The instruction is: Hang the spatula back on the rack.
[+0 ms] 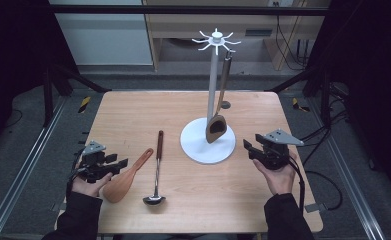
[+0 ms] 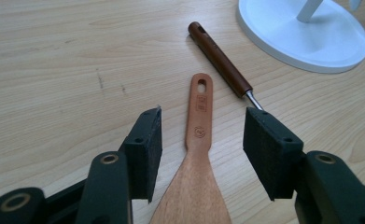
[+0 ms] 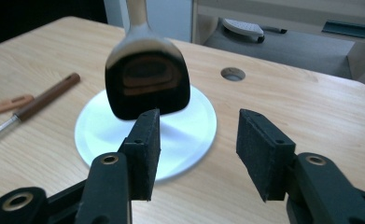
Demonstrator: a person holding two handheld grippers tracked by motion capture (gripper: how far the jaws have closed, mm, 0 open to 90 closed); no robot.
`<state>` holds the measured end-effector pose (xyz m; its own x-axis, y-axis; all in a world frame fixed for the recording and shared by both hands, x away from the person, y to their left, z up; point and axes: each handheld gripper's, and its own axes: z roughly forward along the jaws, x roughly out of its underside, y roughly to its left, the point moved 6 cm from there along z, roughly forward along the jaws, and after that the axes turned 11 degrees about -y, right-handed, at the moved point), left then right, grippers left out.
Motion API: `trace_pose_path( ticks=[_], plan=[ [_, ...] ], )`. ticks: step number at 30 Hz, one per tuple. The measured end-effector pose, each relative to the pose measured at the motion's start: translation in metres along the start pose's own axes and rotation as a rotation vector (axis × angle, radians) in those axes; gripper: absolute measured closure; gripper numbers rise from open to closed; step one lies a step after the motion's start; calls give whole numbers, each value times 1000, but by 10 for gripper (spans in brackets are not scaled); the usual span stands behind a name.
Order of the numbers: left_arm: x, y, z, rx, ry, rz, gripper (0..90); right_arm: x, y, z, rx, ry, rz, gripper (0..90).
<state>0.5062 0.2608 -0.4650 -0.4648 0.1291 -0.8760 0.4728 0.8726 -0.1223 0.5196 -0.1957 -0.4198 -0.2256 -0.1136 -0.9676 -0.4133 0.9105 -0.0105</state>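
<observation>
A white utensil stand (image 1: pixel 213 75) with a round base (image 1: pixel 195 145) rises mid-table; a dark wooden spatula (image 1: pixel 217 125) hangs from one of its hooks. A light wooden rice paddle (image 1: pixel 125 177) and a ladle (image 1: pixel 157 167) with a brown handle lie at the left front. My left gripper (image 1: pixel 118 165) is open over the paddle, its jaws either side of the paddle's neck (image 2: pixel 199 135) without touching it. My right gripper (image 1: pixel 249 148) is open to the right of the base, nothing between its jaws; the hanging spatula (image 3: pixel 147 84) is just ahead of it.
A round hole (image 1: pixel 225 105) is set in the tabletop behind the stand. The stand's other hooks (image 1: pixel 203 41) carry nothing. Metal rails run along both sides of the table, and a cabinet stands beyond the far edge.
</observation>
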Motion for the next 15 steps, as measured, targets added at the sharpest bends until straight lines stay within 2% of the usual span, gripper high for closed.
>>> trace_pose_path(
  ticks=[4,7,9,10,15],
  plan=[
    [-3,-5,3,12,-3,5,477,11,-2,-2,-3,13,1,508],
    [-7,-10,6,20,-6,9,480,26,-2,0,-18,50,18,508],
    [-7,-12,6,22,-8,9,479,29,-2,1,-17,60,13,508],
    [-9,-15,7,24,-9,17,480,33,-2,2,-16,71,-6,508],
    [-12,-21,12,27,-2,35,485,40,-3,2,-6,70,-23,507]
  ],
)
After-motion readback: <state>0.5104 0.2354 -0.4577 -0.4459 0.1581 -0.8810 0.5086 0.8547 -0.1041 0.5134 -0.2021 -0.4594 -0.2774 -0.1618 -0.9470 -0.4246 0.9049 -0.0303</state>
